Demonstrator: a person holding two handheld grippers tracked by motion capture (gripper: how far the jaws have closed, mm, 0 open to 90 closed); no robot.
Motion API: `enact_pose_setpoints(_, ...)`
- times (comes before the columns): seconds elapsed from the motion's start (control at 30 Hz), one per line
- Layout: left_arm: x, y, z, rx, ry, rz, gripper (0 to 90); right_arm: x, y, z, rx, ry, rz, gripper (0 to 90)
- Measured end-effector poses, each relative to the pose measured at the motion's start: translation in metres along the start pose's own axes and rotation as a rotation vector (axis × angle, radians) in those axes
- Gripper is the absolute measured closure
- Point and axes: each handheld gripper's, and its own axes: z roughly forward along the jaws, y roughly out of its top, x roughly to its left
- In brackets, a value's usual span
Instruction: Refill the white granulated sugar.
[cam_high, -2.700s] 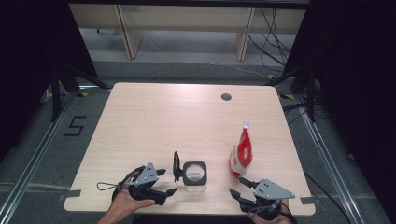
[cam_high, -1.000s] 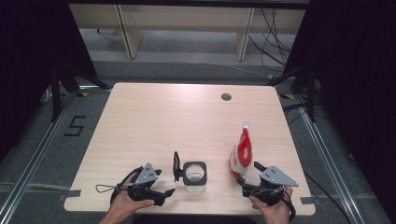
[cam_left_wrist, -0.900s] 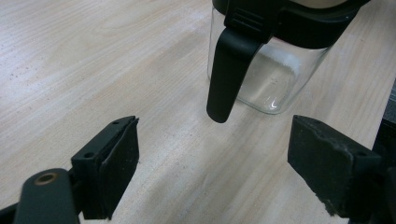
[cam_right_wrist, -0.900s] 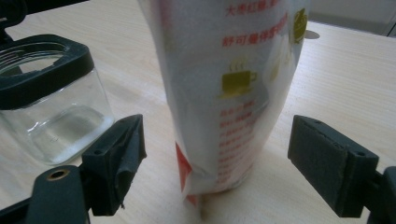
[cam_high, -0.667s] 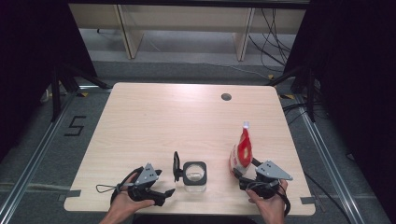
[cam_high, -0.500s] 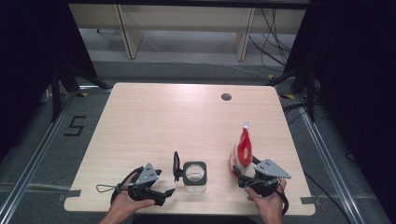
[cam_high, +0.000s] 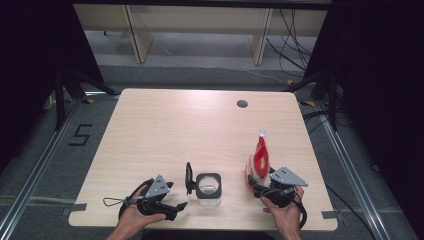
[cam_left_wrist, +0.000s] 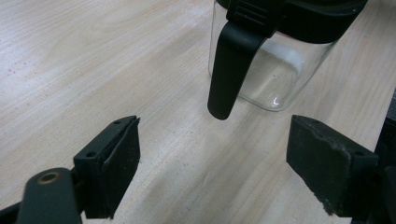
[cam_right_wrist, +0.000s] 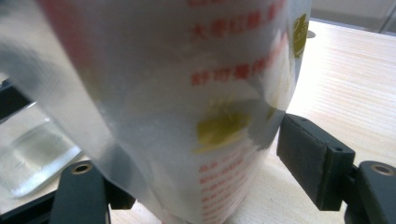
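Right gripper (cam_high: 256, 186) is at the pouch (cam_high: 259, 161) now, down by the desk's (cam_high: 165, 125) near edge, toward the near right corner. The pouch stands upright, red and white with a small white spout on top, and the jaws sit one on each side of its lower part. They have just been closing in on it. In the right gripper view the pouch (cam_right_wrist: 187, 102) bulges between the black pads; the right-hand pad is right at its edge, but the other pad is hidden behind the plastic, so a firm pinch can't be called: the jaws read as spread around the pouch.

Over to the left gripper (cam_high: 172, 200), resting in the person's left hand (cam_high: 131, 220) at the near edge, left of centre. Its jaws are spread wide with nothing between them but bare wood, as the left gripper view shows. Just ahead of its tips stands a clear glass jar (cam_left_wrist: 273, 70) with a black rim, and its black lid (cam_left_wrist: 229, 70) hangs open on the side facing the gripper. From above, the jar (cam_high: 208, 188) sits between the two grippers, near the middle of the near edge, well apart from the pouch.
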Motion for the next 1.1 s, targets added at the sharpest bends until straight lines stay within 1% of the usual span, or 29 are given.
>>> enact_pose_setpoints(0.03, 0.0, 0.0, 0.0, 0.0, 0.0, 0.0, 17.5, 0.001, 0.0, -0.002, 0.013, -0.009, 0.014, 30.5)
enact_pose_setpoints(0.07, 0.001, 0.0, -0.001, 0.012, 0.002, 0.023, 17.8, -0.003, 0.002, -0.003, 0.019, 0.006, -0.008, 31.0)
enact_pose_setpoints(0.1, 0.001, 0.001, -0.001, 0.018, -0.004, 0.024, 18.0, -0.004, 0.002, -0.001, 0.021, 0.027, -0.013, 31.7)
enact_pose_setpoints(0.13, 0.001, 0.0, -0.001, 0.023, 0.001, 0.027, 18.2, -0.007, 0.002, -0.002, 0.026, 0.043, -0.005, 32.6)
enact_pose_setpoints(0.17, 0.001, 0.0, -0.001, 0.023, 0.001, 0.027, 18.3, -0.01, 0.003, -0.003, 0.029, 0.058, -0.01, 33.4)
enact_pose_setpoints(0.2, 0.001, 0.001, -0.002, 0.032, -0.004, 0.029, 18.5, -0.011, 0.003, -0.003, 0.033, 0.06, -0.008, 34.1)
enact_pose_setpoints(0.23, 0.001, 0.001, -0.002, 0.032, -0.004, 0.029, 18.6, -0.014, 0.004, -0.002, 0.025, 0.07, -0.025, 34.6)
enact_pose_setpoints(0.27, 0.001, 0.001, -0.002, 0.031, -0.004, 0.027, 18.7, -0.019, 0.005, -0.002, 0.03, 0.097, -0.05, 34.8)
enact_pose_setpoints(0.3, 0.001, 0.001, -0.002, 0.03, -0.004, 0.028, 18.7, -0.022, 0.006, -0.002, 0.027, 0.094, -0.078, 34.9)
enact_pose_setpoints(0.33, 0.001, 0.001, -0.002, 0.031, -0.005, 0.026, 18.8, -0.021, 0.005, -0.003, 0.045, 0.116, -0.041, 35.0)
enact_pose_setpoints(0.37, 0.001, 0.001, -0.002, 0.03, -0.004, 0.028, 18.9, -0.025, 0.006, -0.001, 0.035, 0.136, -0.069, 35.1)
enact_pose_setpoints(0.4, 0.001, 0.001, -0.002, 0.031, -0.004, 0.033, 19.0, -0.028, 0.006, 0.0, 0.026, 0.145, -0.093, 35.1)
enact_pose_setpoints(0.43, 0.002, 0.001, -0.001, 0.029, 0.007, 0.043, 19.1, -0.03, 0.007, -0.001, 0.031, 0.147, -0.102, 35.3)
enact_pose_setpoints(0.47, 0.001, 0.0, -0.001, 0.029, 0.01, 0.038, 19.1, -0.032, 0.007, 0.0, 0.032, 0.164, -0.107, 35.6)
enact_pose_setpoints(0.5, 0.0, 0.0, 0.0, 0.012, 0.002, 0.022, 19.2, -0.033, 0.008, 0.0, 0.035, 0.168, -0.122, 35.9)
enact_pose_setpoints(0.53, 0.0, 0.0, 0.0, 0.012, 0.002, 0.021, 19.2, -0.033, 0.008, 0.001, 0.038, 0.186, -0.109, 36.3)
enact_pose_setpoints(0.57, -0.001, 0.0, 0.0, 0.011, 0.002, 0.017, 19.3, -0.036, 0.01, 0.002, 0.034, 0.185, -0.139, 36.5)
enact_pose_setpoints(0.67, 0.0, 0.0, 0.001, 0.006, -0.001, 0.022, 19.3, -0.041, 0.011, 0.003, 0.039, 0.221, -0.15, 37.3)
enact_pose_setpoints(0.7, 0.0, 0.0, 0.0, 0.009, 0.003, 0.026, 19.3, -0.042, 0.011, 0.003, 0.037, 0.225, -0.157, 37.4)
enact_pose_setpoints(0.73, 0.001, 0.0, 0.0, 0.018, 0.006, 0.035, 19.3, -0.042, 0.01, 0.003, 0.037, 0.241, -0.139, 37.5)
enact_pose_setpoints(0.77, 0.001, 0.0, 0.0, 0.017, 0.006, 0.035, 19.3, -0.044, 0.011, 0.003, 0.036, 0.233, -0.159, 37.6)
enact_pose_setpoints(0.8, 0.001, 0.0, 0.0, 0.012, 0.005, 0.031, 19.3, -0.043, 0.01, 0.003, 0.041, 0.236, -0.148, 37.7)
enact_pose_setpoints(0.83, 0.001, 0.0, 0.0, 0.015, 0.006, 0.034, 19.3, -0.044, 0.01, 0.003, 0.035, 0.235, -0.159, 37.7)
enact_pose_setpoints(0.9, 0.001, 0.0, 0.0, 0.018, 0.005, 0.03, 19.3, -0.042, 0.009, 0.002, 0.036, 0.231, -0.138, 37.4)
enact_pose_setpoints(0.97, 0.001, 0.0, -0.001, 0.018, 0.006, 0.033, 19.3, -0.04, 0.009, 0.002, 0.036, 0.213, -0.129, 31.8)
enact_pose_setpoints(1.0, 0.001, 0.0, -0.001, 0.018, 0.001, 0.036, 19.2, -0.04, 0.009, 0.002, 0.024, 0.189, -0.141, 27.0)
enact_pose_setpoints(1.03, 0.001, 0.0, -0.002, 0.019, 0.003, 0.036, 19.2, -0.04, 0.008, 0.002, 0.006, 0.176, -0.144, 25.8)
enact_pose_setpoints(1.07, 0.0, 0.0, -0.001, 0.003, -0.002, 0.021, 19.2, -0.039, 0.007, 0.001, -0.006, 0.167, -0.119, 24.3)
enact_pose_setpoints(1.1, 0.0, 0.001, -0.001, 0.012, -0.005, 0.024, 19.2, -0.036, 0.005, -0.001, -0.01, 0.157, -0.082, 21.5)
